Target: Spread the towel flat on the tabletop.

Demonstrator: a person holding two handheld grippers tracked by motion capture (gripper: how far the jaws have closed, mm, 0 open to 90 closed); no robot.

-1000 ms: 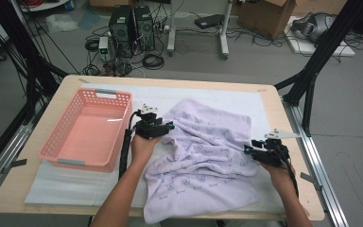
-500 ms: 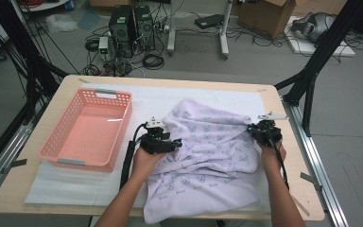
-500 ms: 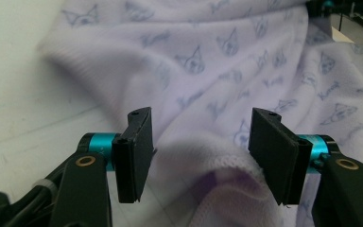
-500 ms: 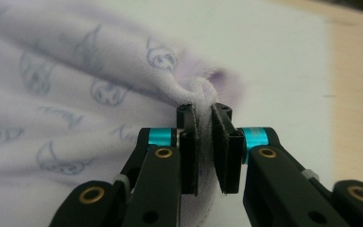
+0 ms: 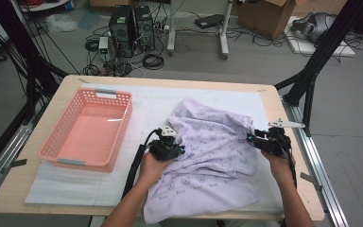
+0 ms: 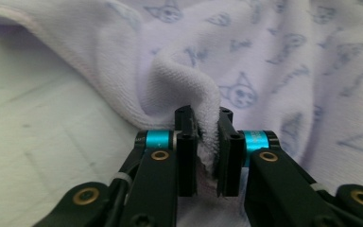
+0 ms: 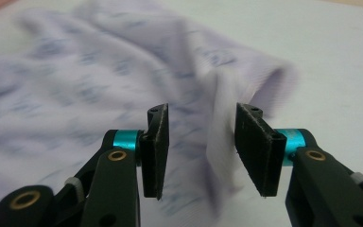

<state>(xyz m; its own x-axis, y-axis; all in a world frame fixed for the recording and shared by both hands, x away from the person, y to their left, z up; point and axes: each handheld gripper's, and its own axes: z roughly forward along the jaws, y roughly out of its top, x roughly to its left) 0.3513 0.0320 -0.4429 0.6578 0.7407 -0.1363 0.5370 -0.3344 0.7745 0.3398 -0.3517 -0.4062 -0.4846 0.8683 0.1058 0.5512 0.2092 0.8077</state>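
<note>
A pale lilac towel (image 5: 212, 156) with small printed faces lies crumpled on the white mat, its near edge hanging over the table front. My left gripper (image 5: 178, 149) is at the towel's left edge; its jaws have just been closing and now pinch a raised fold of the towel (image 6: 264, 56) between the pads of the left gripper (image 6: 204, 118). My right gripper (image 5: 254, 140) is at the towel's right edge. Its jaws have just been opening, and in the right gripper view the right gripper (image 7: 201, 127) stands wide with a blurred fold of towel (image 7: 99, 71) loose between the pads.
A pink plastic basket (image 5: 87, 130) sits on the left of the white mat (image 5: 146, 104). The wooden table edge (image 5: 293, 156) runs just right of my right hand. Black frame legs, cables and computer cases stand on the floor behind the table.
My left gripper slid nearer and a little right along the towel's edge and shut on a fold. My right gripper rose toward the far side, came back a little and opened.
</note>
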